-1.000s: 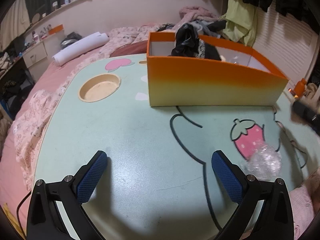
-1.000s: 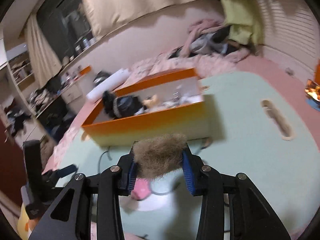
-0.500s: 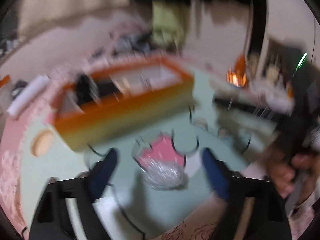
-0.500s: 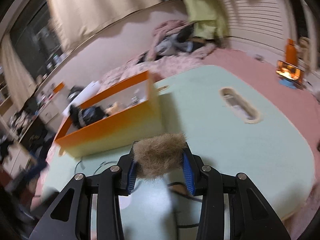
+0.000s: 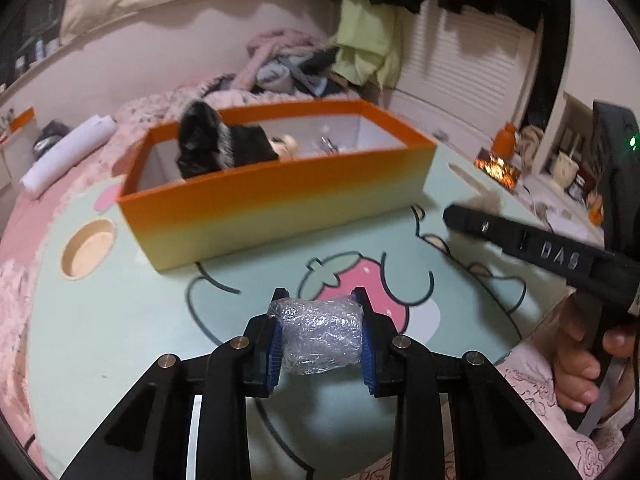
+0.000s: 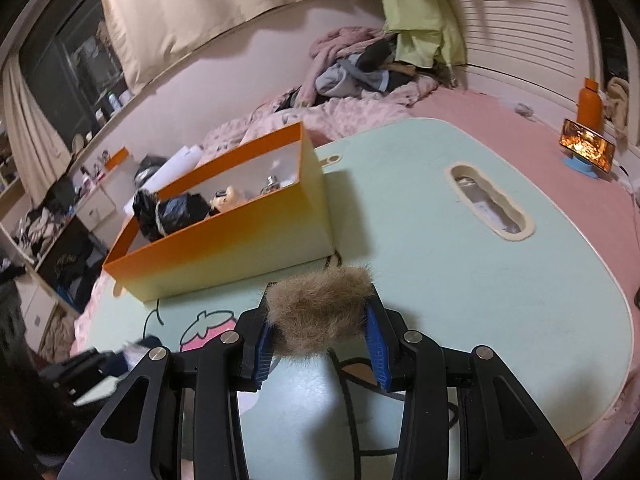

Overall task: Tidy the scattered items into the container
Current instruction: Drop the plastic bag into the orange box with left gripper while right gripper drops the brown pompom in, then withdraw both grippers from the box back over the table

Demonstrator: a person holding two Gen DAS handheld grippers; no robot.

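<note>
My left gripper (image 5: pixel 320 334) is shut on a crumpled wad of clear plastic wrap (image 5: pixel 320 332), held just above the pale green table (image 5: pixel 132 320) in front of the strawberry print. My right gripper (image 6: pixel 320 330) is shut on a tan furry pom-pom (image 6: pixel 320 312), over the table's near side. The orange box (image 5: pixel 276 196) stands behind both, at left in the right wrist view (image 6: pixel 224 240). It holds a black bundle (image 5: pixel 216 144) and small items. The right gripper's body (image 5: pixel 540 252) crosses the right of the left wrist view, gripped by a hand (image 5: pixel 580 352).
The table has a round cup recess (image 5: pixel 88 252) at the left and an oblong slot (image 6: pixel 488 204) on its right half. Pink bedding with a clothes pile (image 6: pixel 360 64) lies behind. An orange bottle (image 6: pixel 590 104) and a lit phone on a stand (image 6: pixel 586 148) sit at the far right.
My left gripper swung right across the table and closed on the plastic wad that lay by the strawberry print. The right gripper kept its hold on the pom-pom and turned slightly.
</note>
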